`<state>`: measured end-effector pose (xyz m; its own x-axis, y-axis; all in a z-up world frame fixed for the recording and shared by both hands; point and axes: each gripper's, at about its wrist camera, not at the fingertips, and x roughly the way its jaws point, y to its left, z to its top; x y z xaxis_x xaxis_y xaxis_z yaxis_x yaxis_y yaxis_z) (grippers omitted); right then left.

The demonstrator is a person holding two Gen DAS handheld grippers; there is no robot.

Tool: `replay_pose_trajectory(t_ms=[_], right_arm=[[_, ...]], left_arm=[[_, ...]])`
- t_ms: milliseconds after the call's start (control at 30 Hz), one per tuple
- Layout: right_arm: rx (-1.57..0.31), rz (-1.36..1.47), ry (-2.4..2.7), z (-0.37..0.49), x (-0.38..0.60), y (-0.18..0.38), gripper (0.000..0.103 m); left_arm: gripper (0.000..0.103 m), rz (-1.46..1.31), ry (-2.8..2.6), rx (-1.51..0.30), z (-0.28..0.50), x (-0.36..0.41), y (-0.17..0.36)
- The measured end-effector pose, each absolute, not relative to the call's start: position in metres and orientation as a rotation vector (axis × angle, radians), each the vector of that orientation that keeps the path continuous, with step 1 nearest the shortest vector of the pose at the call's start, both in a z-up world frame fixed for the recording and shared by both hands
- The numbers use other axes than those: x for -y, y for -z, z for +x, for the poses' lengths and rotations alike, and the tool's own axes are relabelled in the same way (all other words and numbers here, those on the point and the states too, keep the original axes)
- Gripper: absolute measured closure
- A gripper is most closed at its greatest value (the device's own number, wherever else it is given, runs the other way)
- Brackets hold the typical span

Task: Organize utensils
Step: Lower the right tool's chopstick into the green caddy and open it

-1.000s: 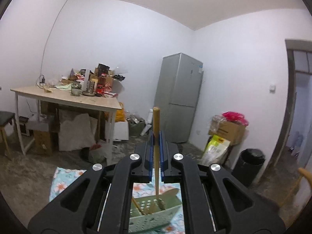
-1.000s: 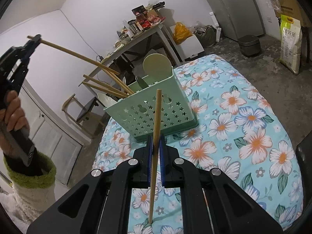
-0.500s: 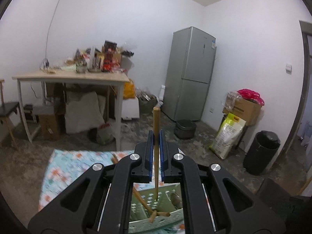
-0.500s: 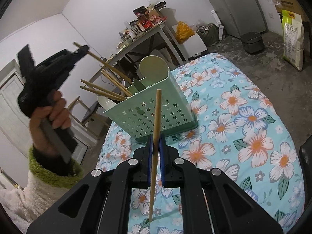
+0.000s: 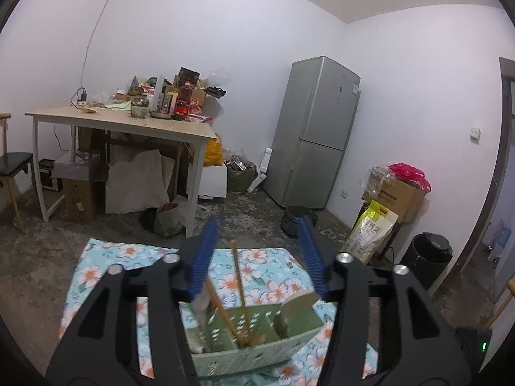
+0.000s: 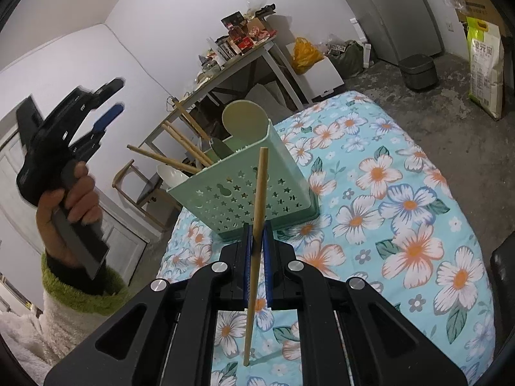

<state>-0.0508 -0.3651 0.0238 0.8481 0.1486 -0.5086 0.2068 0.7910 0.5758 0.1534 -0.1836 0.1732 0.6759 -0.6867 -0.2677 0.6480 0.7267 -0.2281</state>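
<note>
A mint green utensil basket [image 6: 244, 199] with star holes stands on the floral cloth [image 6: 402, 212]. It holds several wooden chopsticks [image 6: 180, 141], a round pale spatula [image 6: 246, 119] and a white spoon [image 6: 170, 173]. My left gripper [image 5: 257, 257] is open and empty above the basket [image 5: 257, 350], with a chopstick [image 5: 239, 286] standing in it below. The left gripper also shows in the right wrist view [image 6: 103, 112], held up left of the basket. My right gripper [image 6: 256, 251] is shut on a wooden chopstick [image 6: 257, 206], just in front of the basket.
A wooden table [image 5: 128, 125] piled with clutter stands behind. A grey fridge [image 5: 315, 132], a rice bag [image 5: 373, 228], a black bin [image 5: 428, 254] and cardboard boxes [image 5: 399, 193] line the far wall. A chair [image 5: 13, 167] is at the left.
My left gripper has opened and let go of its chopstick, which now stands in the basket. The right gripper still holds its chopstick in place.
</note>
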Motion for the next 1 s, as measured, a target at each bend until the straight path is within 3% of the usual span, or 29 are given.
replay_pose_trajectory(t_ms=[200,600,1000], right_arm=[[-0.503,0.603,0.04,-0.055,0.369,-0.05,0.097],[-0.23,0.281,0.019,-0.018,0.344,-0.171,0.097],[-0.18,0.108,0.01,0.06,0.313,-0.204,0.097]], left_arm=[[0.028,-0.107,0.75,-0.394,0.125,0.137,-0.152],[0.017,-0.071,0.646,-0.609,0.099,0.077,-0.062],[0.011,-0.038,0.559,-0.665,0.096,0.062,-0.041]])
